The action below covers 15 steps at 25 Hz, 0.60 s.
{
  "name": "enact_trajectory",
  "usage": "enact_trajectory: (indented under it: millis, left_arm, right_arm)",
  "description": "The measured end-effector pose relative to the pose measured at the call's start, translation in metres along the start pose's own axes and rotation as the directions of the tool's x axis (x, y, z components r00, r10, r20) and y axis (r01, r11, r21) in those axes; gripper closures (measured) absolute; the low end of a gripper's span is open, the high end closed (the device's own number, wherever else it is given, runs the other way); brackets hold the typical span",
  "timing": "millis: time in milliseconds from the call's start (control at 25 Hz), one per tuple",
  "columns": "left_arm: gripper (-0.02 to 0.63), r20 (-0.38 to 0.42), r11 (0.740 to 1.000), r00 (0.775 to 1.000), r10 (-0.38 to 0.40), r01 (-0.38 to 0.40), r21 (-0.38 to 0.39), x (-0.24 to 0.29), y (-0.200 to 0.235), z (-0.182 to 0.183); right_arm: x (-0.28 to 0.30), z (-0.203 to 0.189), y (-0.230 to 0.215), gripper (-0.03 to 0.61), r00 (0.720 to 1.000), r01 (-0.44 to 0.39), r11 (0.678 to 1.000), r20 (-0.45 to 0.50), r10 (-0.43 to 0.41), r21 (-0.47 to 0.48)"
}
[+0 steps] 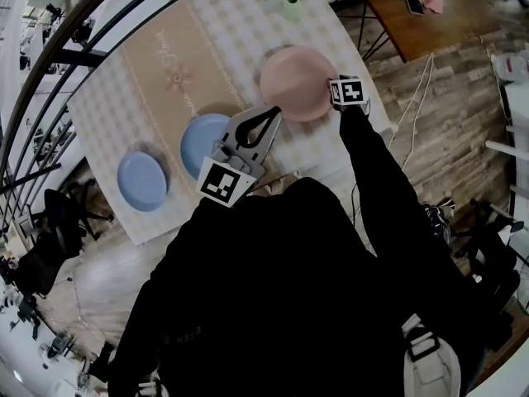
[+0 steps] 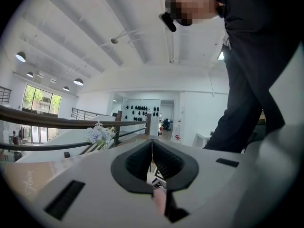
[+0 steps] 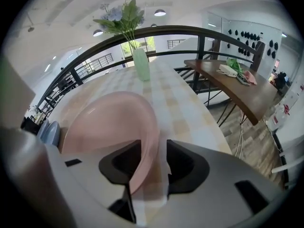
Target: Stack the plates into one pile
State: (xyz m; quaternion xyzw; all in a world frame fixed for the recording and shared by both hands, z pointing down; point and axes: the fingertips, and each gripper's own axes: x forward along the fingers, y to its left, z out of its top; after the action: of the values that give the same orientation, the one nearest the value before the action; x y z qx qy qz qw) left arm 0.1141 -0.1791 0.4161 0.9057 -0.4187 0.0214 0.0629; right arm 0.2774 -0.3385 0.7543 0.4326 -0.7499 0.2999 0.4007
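Person's dark top point(image 1: 281, 304) fills the lower frame of the head view, nearest the lens. Left claw point(image 1: 270, 116) sits just above it at centre, over the near desk edge, tips toward upper right. In the left gripper view its pads point(image 2: 142, 158) are pressed together with nothing between them, and it looks out level at a railing point(image 2: 57, 120) and the ceiling. Desk point(image 1: 124, 98) carries a checked cloth and runs from lower left to upper centre. Three plates lie flat on it, none stacked. Left blue plate point(image 1: 142, 180) is at lower left. Middle blue plate point(image 1: 201, 139) is just right of it and apart from it, its right side covered by the left claw. Pink plate point(image 1: 293, 81) is further to the upper right, well apart from both blue ones. Right claw point(image 3: 153, 161) tilts steeply down at the pink plate's right rim; its marker cube point(image 1: 349, 91) shows beside that rim in the head view. In the right gripper view the jaws are spread. The pink rim passes between them, close against the left-of-frame pad, with a clear gap to the right-of-frame pad, so there is no pinch. Cannot tell whether the rim is lifted off the cloth. Vase point(image 3: 141, 63) with flowers stands upright beyond the pink plate, apart from it. Brown desk point(image 3: 228, 87) is at right of frame, separate, with small items on it.
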Motion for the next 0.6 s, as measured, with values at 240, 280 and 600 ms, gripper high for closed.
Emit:
enact_trajectory:
  millis: [240, 280, 600]
  left_arm:
    - [0.594, -0.007, 1.0, 1.0, 0.02, -0.02, -0.008, 0.001, 0.005, -0.006]
    - [0.594, -0.007, 1.0, 1.0, 0.024, -0.024, -0.008, 0.001, 0.006, -0.006]
    - [0.594, -0.004, 0.999, 0.999, 0.053, -0.053, -0.008, -0.007, 0.014, -0.005]
  right_arm:
    - [0.014, 0.0, 0.004, 0.456, 0.998, -0.008, 0.999, -0.063, 0.006, -0.034]
    - [0.015, 0.0, 0.004, 0.459, 0.997, -0.012, 0.999, -0.07, 0.009, -0.038]
    - [0.013, 0.0, 0.009, 0.514, 0.991, -0.085, 0.989, -0.093, 0.097, 0.118]
